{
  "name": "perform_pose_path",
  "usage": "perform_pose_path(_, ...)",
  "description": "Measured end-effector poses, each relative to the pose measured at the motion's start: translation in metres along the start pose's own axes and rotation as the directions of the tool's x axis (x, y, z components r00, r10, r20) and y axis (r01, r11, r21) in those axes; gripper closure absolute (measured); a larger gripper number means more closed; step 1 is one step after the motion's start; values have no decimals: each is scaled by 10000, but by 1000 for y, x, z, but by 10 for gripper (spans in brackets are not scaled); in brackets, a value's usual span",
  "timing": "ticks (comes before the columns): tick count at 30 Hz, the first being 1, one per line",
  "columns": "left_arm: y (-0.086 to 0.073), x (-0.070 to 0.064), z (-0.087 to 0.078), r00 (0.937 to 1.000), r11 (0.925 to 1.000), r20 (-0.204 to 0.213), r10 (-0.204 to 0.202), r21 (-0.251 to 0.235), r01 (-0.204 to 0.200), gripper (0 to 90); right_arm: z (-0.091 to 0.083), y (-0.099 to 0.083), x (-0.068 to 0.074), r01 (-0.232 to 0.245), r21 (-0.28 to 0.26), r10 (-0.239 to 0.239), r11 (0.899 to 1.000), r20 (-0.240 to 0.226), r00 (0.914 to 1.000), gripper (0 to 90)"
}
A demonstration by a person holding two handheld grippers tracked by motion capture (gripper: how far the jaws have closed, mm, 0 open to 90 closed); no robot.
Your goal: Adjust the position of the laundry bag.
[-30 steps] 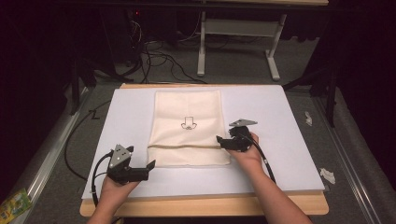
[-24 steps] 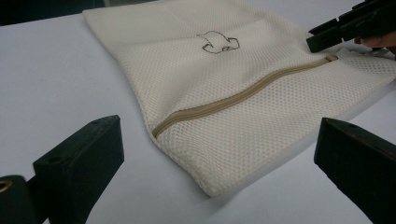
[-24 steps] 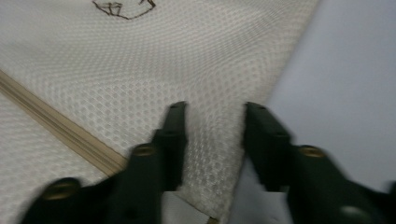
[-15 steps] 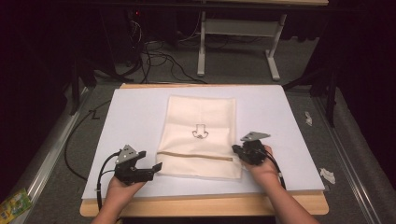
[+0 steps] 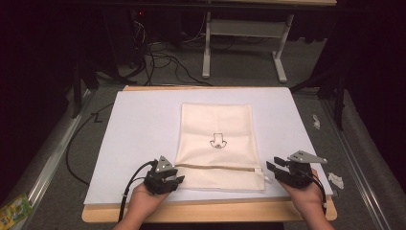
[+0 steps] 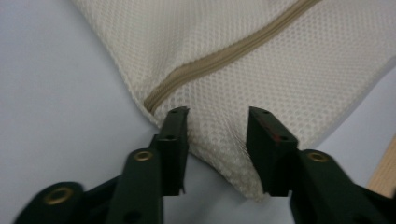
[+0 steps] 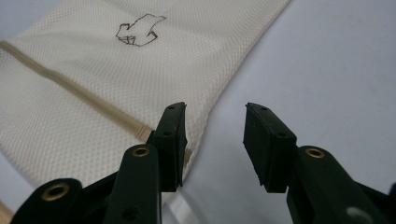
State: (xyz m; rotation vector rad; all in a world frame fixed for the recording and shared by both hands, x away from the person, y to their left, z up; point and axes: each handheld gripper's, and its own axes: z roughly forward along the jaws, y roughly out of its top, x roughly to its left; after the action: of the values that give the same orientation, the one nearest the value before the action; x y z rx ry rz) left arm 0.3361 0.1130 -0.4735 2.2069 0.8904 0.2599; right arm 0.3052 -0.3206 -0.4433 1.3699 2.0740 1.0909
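Mesh bag [image 5: 218, 143] between claws, left claw [image 5: 178, 179] nearest

White sheet [image 5: 143, 129] covers the wooden worktop [image 5: 210, 212]. Behind it: grey desk frame [image 5: 244, 33] w/ tangled black cables [image 5: 158, 57] on the floor. Paper scraps [image 5: 335, 179] lie right of worktop; green packet [image 5: 14, 211] at bottom-left.

Black two-jaw grippers showing brass rivets

Left gripper [image 5: 165, 178] trailing a black cable; right gripper [image 5: 287, 171] wearing a grey three-cornered plate
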Motion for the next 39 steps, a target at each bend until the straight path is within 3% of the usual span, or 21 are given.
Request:
perform_pose_path(1, -2, 0, -1, 9999, 10000, 85, -54, 4, 54, 767, -3, -9, 0, -63, -47, 63, 10000, -175, 9998, 620)
perform_pose_path(4, -4, -5, -5, 9994, 9998, 343, 63, 182, -69, 837, -1, -12, 1, -108, 136, 112, 9998, -302, 9995, 620)
perform_pose_path(7, -7, -13, -10, 9982, 9988, 509, 317, 368, -336, 846, 2, -13, 0, -167, 151, 174, 9997, -461, 9988, 612)
perform_pose_path(10, -10, -15, -14, 9980, 9993, 610, 174, 330, -194, 836, 8, -14, 3, -216, 313, 237, 9993, -668, 9975, 588)
perform_pose_path(13, -10, -11, -19, 9977, 9998, 655, -191, 5, 191, 700, 15, -14, 8, -133, 561, 179, 9983, -823, 9964, 551)
perform_pose_path(16, -10, -4, -26, 9969, 9933, 519, -597, -960, 645, 536, 23, -13, 11, -132, 843, 206, 9964, -878, 9959, 544)
perform_pose_path(21, -10, 4, -33, 9937, 9782, 481, -1008, -1777, 1078, 476, 33, -16, 12, -21, 1340, 139, 9910, -869, 9961, 589)
perform_pose_path(23, -7, 2, -30, 9879, 9717, 919, -1249, -1898, 1405, 469, 34, -16, 17, 127, 1441, -12, 9895, -793, 9969, 669)
perform_pose_path(24, -7, 2, -30, 9879, 9717, 919, -1249, -1898, 1405, 472, 34, -16, 18, 280, 1453, -161, 9890, -827, 9964, 692)
perform_pose_path(28, 5, -12, -22, 9727, 9675, 1959, -1241, -1937, 1625, 497, 34, -14, 21, 436, 1585, -297, 9864, -893, 9956, 766)
perform_pose_path(30, 18, -28, -11, 9699, 9731, 2281, -854, -1898, 1304, 513, 34, -14, 22, 778, 1538, -632, 9850, -979, 9932, 829)
perform_pose_path(32, 25, -36, -3, 9675, 9766, 2412, -760, -1780, 1211, 519, 34, -14, 23, 821, 1507, -683, 9852, -950, 9931, 837)
perform_pose_path(33, 31, -42, 3, 9679, 9797, 2435, -616, -1708, 1053, 520, 34, -14, 24, 1030, 1439, -901, 9842, -935, 9915, 843)
perform_pose_path(34, 41, -52, 14, 9710, 9820, 2360, -375, -1715, 796, 528, 34, -12, 24, 1023, 1384, -900, 9851, -927, 9916, 846)
perform_pose_path(36, 49, -59, 22, 9726, 9831, 2315, -200, -1724, 613, 532, 34, -12, 23, 999, 1329, -879, 9861, -935, 9917, 848)
perform_pose_path(39, 69, -74, 43, 9688, 9852, 2479, 4, -1663, 422, 553, 32, -10, 23, 936, 1134, -838, 9891, -884, 9926, 849)
